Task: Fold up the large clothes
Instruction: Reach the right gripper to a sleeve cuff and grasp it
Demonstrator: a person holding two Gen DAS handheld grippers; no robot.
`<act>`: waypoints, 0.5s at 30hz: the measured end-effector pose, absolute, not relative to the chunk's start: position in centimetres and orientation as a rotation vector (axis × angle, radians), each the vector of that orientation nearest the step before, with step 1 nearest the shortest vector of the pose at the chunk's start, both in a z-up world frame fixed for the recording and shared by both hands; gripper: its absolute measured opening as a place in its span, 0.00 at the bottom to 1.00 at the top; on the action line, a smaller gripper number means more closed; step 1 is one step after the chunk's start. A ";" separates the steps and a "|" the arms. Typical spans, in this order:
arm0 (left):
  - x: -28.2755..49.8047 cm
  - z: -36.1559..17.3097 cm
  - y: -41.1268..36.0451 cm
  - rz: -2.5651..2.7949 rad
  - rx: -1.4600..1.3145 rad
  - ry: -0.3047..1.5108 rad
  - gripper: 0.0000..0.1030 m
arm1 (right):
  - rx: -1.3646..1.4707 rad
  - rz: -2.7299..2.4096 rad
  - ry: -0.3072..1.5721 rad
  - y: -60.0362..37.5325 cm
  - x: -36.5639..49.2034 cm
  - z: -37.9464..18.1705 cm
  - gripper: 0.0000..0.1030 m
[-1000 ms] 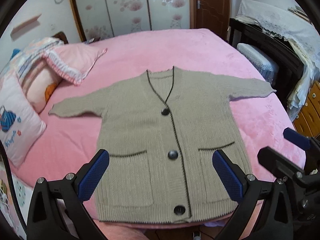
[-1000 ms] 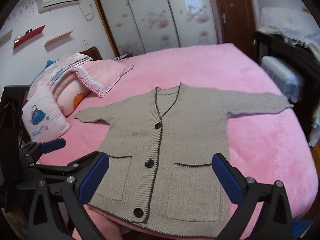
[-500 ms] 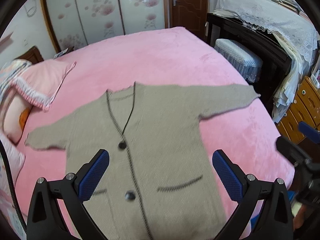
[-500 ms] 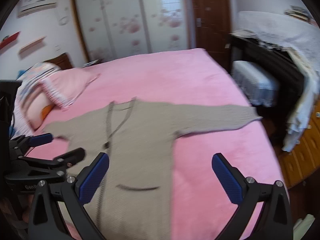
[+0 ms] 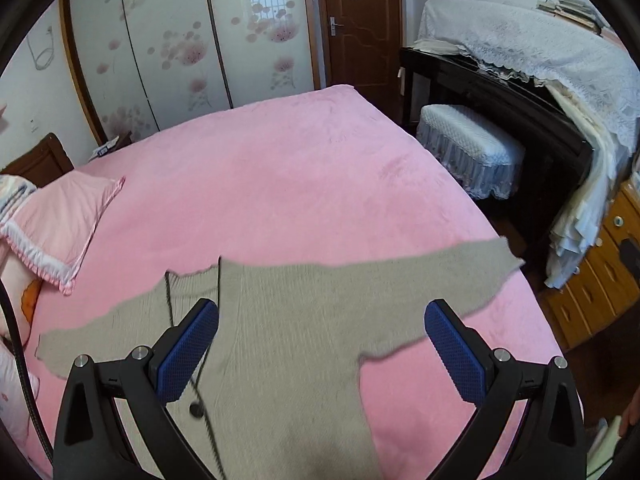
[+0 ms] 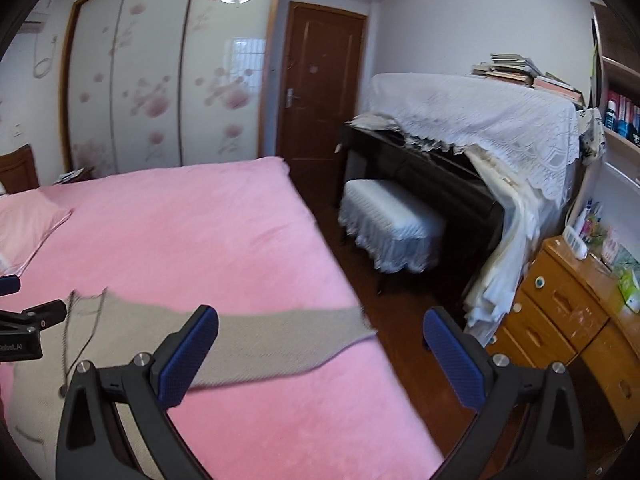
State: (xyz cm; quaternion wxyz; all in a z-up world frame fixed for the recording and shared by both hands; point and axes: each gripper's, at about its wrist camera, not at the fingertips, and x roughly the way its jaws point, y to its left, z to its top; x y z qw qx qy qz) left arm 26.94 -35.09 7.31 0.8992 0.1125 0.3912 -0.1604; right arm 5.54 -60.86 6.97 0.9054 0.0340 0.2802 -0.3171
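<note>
From the left wrist camera, the cardigan (image 5: 288, 340) lies flat and face up on the pink bed (image 5: 280, 184), collar toward the pillow (image 5: 60, 224) end of the frame and one sleeve (image 5: 452, 276) stretched out to the bed's edge. The left gripper (image 5: 322, 354) hangs above the chest of the garment with its blue pads (image 5: 188, 350) wide apart and nothing between them. The risk here is a poor pinch: the knit is loose and stretchy, so closing on a single layer or off the seam would likely drag the body askew instead of lifting the sleeve cleanly. The cuff also sits right at the mattress edge, and a careless tug could pull it over the side. Compared with a second ago, this camera has swung toward the sleeve side; the hem, pockets and lower buttons are gone from view, and only one button (image 5: 196, 410) shows.

From the right wrist camera, the same sleeve (image 6: 280, 340) runs across the bed (image 6: 192, 220) to its edge, its cuff ending at the drop to the floor. The right gripper (image 6: 320, 354) is likewise spread open and empty, one pad (image 6: 188, 352) over the sleeve and the other past the bed's edge over the floor. If it comes down like this it could miss the cuff or catch the bed cover with it. The left gripper (image 6: 24, 326) shows at the frame's left edge. A second ago this view took in the whole cardigan; now it faces the covered piano (image 6: 460, 152), the stool (image 6: 392, 224) and the drawers (image 6: 568, 320), with slight blur.
</note>
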 end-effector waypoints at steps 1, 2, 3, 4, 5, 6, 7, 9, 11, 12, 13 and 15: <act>27.8 6.8 -35.8 -0.322 0.235 0.810 0.99 | 0.072 -0.675 0.587 -61.7 6.2 6.7 1.00; 28.9 6.0 -36.6 -0.311 0.243 0.813 0.99 | 0.071 -0.697 0.593 -62.3 6.8 6.4 1.00; 29.7 5.3 -37.1 -0.304 0.250 0.818 0.99 | 0.068 -0.724 0.601 -63.0 7.3 6.0 1.00; 30.9 4.1 -38.1 -0.295 0.262 0.821 0.99 | 0.066 -0.741 0.613 -63.9 8.0 5.5 1.00; 31.5 3.2 -38.7 -0.287 0.271 0.826 0.99 | 0.068 -0.741 0.626 -65.0 8.9 4.6 1.00; 32.4 2.0 -39.5 -0.284 0.282 0.836 0.99 | 0.070 -0.745 0.639 -65.7 9.6 3.8 0.99; 32.7 1.0 -39.8 -0.288 0.287 0.842 0.99 | 0.078 -0.742 0.653 -66.5 10.4 2.7 0.96; 33.8 -1.5 -40.9 -0.285 0.301 0.859 0.99 | 0.117 -0.733 0.701 -68.1 11.7 0.4 0.92; 35.1 -4.2 -42.2 -0.284 0.306 0.876 0.99 | 0.172 -0.721 0.741 -70.1 12.9 -1.9 0.88; 35.5 -5.3 -42.7 -0.279 0.310 0.883 0.99 | 0.199 -0.720 0.761 -71.0 13.3 -3.1 0.88; 35.8 -6.5 -43.2 -0.277 0.310 0.890 0.99 | 0.232 -0.718 0.780 -72.0 13.7 -4.3 0.87; 36.2 -8.3 -44.1 -0.298 0.303 0.898 0.99 | 0.298 -0.720 0.822 -73.7 14.3 -6.9 0.85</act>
